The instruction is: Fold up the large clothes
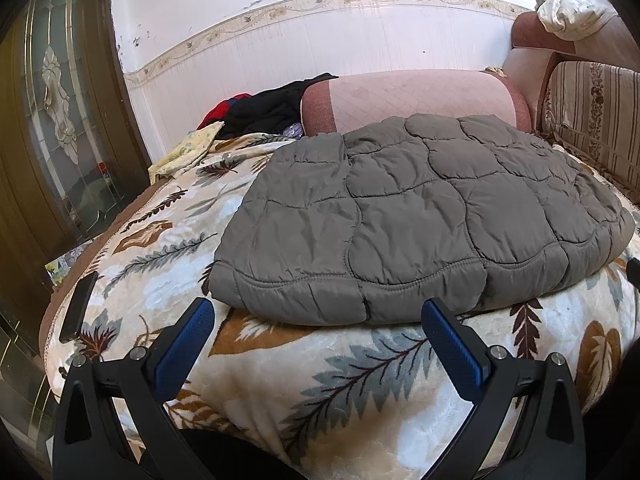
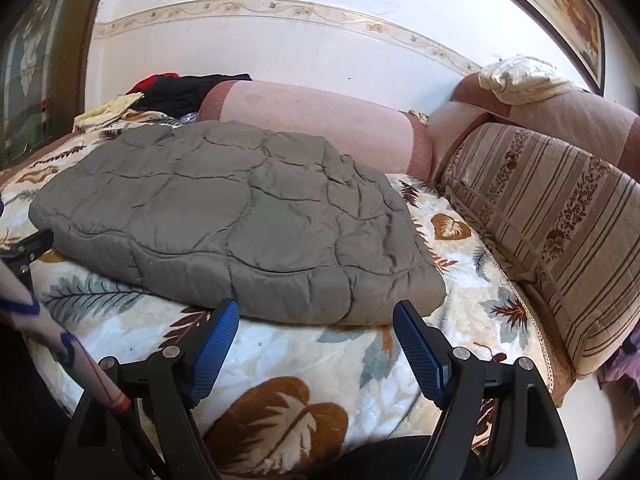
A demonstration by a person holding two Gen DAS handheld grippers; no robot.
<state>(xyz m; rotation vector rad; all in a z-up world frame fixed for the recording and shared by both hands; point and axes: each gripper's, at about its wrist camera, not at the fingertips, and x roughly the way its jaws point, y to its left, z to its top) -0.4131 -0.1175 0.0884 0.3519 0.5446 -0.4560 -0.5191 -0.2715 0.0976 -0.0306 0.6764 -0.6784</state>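
Quilted grey jacket [image 1: 416, 216] lies folded into a thick, puffy slab on the sofa seat, its stitched hem edge facing the near edge of the seat and its far side close to the pink bolster [image 1: 408, 98] at the back. Its fabric is a dull grey-brown with curved, cloud-like stitching that divides it into padded cells; no sleeve, collar, label or writing can be read on it from either view. The left gripper [image 1: 316, 312] has its blue-padded jaws spread apart just short of the hem, nothing between them and not touching the cloth. The right gripper [image 2: 316, 316] stands the same way near the jacket's right front corner, jaws released and empty. Under the jacket a plush leaf-patterned blanket [image 1: 360, 376] in cream, brown and grey-blue covers the seat. A dark phone [image 1: 78, 304] lies at the blanket's left edge. Behind the jacket, at the far left corner, a heap of black and red clothes [image 1: 264, 108] rests against the bolster, with a pale yellow cloth [image 1: 188, 152] beside it. Along the right edge stands a striped floral back cushion [image 2: 548, 224], and a white crumpled cloth [image 2: 520, 78] sits on the sofa's top. A patterned sleeve [image 2: 60, 340] crosses the right view's lower left corner.
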